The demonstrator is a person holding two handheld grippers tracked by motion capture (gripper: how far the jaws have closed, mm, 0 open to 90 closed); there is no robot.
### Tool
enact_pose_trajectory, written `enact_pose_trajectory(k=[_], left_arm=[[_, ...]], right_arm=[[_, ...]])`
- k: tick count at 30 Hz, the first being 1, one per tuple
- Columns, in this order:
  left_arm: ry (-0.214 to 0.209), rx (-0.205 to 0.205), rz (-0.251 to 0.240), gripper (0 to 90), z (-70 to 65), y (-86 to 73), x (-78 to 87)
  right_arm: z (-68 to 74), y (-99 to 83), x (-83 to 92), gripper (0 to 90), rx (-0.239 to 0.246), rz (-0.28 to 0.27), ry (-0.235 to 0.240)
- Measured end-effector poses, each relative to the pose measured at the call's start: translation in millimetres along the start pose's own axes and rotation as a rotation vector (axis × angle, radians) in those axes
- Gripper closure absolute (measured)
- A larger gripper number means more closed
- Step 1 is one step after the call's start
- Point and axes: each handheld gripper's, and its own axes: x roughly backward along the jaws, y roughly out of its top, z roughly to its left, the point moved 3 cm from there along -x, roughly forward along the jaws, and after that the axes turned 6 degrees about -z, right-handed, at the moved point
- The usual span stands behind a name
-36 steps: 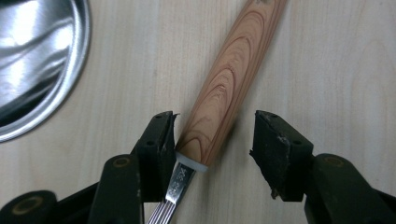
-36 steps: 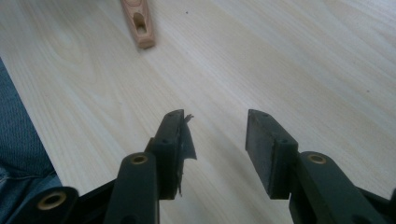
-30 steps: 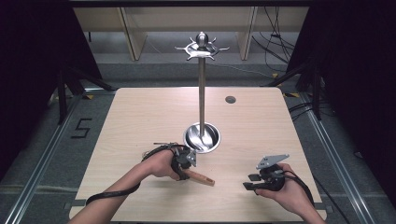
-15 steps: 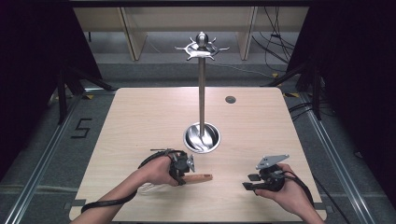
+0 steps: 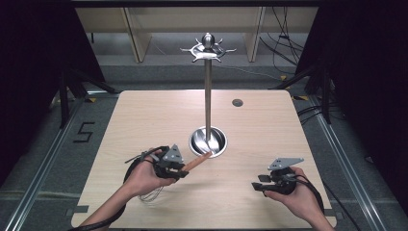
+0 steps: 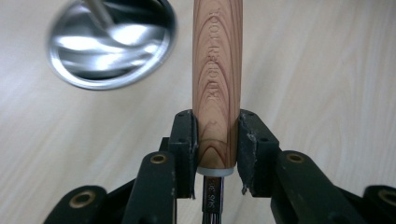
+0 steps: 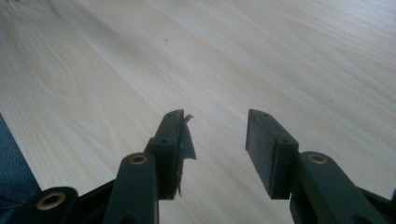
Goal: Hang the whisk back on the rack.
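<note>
While clamped on a wooden handle (image 6: 217,84), left hand-held gripper (image 6: 215,140), right hand-held gripper (image 7: 217,140) jaws apart

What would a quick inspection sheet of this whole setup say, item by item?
Surface: pale wooden table, one small dark round spot near the far edge.
Job's things: tall metal utensil stand with a round dished base; whisk with a wooden handle.
Clutter: nothing seen.
Grippers: left gripper clamped on the handle; right gripper open, holding nothing.
Cables: black cable at each wrist; more on the floor behind.
Surroundings: dark curtains, shelving, a floor mark "5".
</note>
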Motion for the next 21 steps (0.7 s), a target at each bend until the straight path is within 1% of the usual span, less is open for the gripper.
enact_pose_trajectory(k=[1,2,4,6,7,8,9,10,11,12,13,14,15,16,17,18,19,20,21], left_arm=[[0.018,0.004,-0.021,68.7,2.2,-0.1,4.5],[0.025,0.030,-0.059,68.7,2.0,-0.5,8.2],[0.035,0.069,-0.131,68.7,1.8,-1.4,14.4],[0.046,0.093,-0.188,68.7,1.6,-2.6,20.2],[0.054,0.110,-0.233,68.7,0.4,-2.8,22.4],[0.065,0.115,-0.235,68.7,0.4,-3.4,24.9],[0.059,0.134,-0.272,68.7,-1.1,-2.6,25.9],[0.067,0.131,-0.289,68.7,-1.1,-2.2,28.3],[0.078,0.156,-0.307,68.7,-2.4,-1.9,30.2],[0.083,0.150,-0.320,68.7,-2.2,-1.3,32.8],[0.091,0.177,-0.347,68.7,-3.3,-0.4,35.0],[0.094,0.187,-0.363,68.7,-3.5,0.2,36.2],[0.091,0.179,-0.378,68.7,-3.0,1.0,38.0],[0.095,0.192,-0.393,68.7,-3.6,1.4,39.2],[0.092,0.199,-0.407,68.7,-3.5,2.0,40.0],[0.095,0.197,-0.416,68.7,-3.5,2.6,41.2],[0.105,0.207,-0.427,68.7,-3.6,2.8,42.5],[0.103,0.216,-0.440,68.7,-3.9,3.5,43.5],[0.106,0.218,-0.454,68.7,-3.5,4.2,44.8]], right_arm=[[-0.8,0.1,-2.0,57.7,-0.002,-0.035,-0.001],[-1.2,0.4,1.0,57.6,-0.004,-0.003,-0.007],[-1.2,0.1,0.3,57.4,-0.013,-0.009,-0.005],[-1.0,-0.7,-2.3,57.3,-0.015,-0.029,-0.006],[-2.8,-1.5,-3.6,57.3,0.020,-0.034,-0.015],[-0.5,-0.4,-0.2,57.3,-0.008,0.002,-0.004],[1.4,-0.6,-0.6,57.3,-0.026,-0.001,-0.003],[0.2,0.0,-1.2,57.3,-0.006,-0.011,-0.001],[0.8,0.1,-1.3,57.3,-0.014,-0.014,-0.001],[-1.1,0.6,-0.2,57.3,0.004,-0.007,-0.005],[-1.1,0.6,-0.1,57.3,0.004,-0.007,-0.006],[-0.8,0.3,-2.6,57.3,-0.004,-0.038,-0.004],[2.2,-0.1,-3.4,57.3,-0.035,-0.046,-0.006],[1.0,0.0,-2.3,57.3,-0.020,-0.034,-0.006],[-0.2,0.3,0.7,57.3,-0.009,-0.004,-0.006],[-0.3,0.4,0.8,57.3,-0.011,-0.007,-0.007],[0.4,0.3,1.3,57.4,-0.024,-0.004,-0.007],[-1.4,0.7,0.5,57.3,-0.008,-0.021,-0.010],[-1.4,0.7,0.5,57.3,-0.008,-0.021,-0.010]])
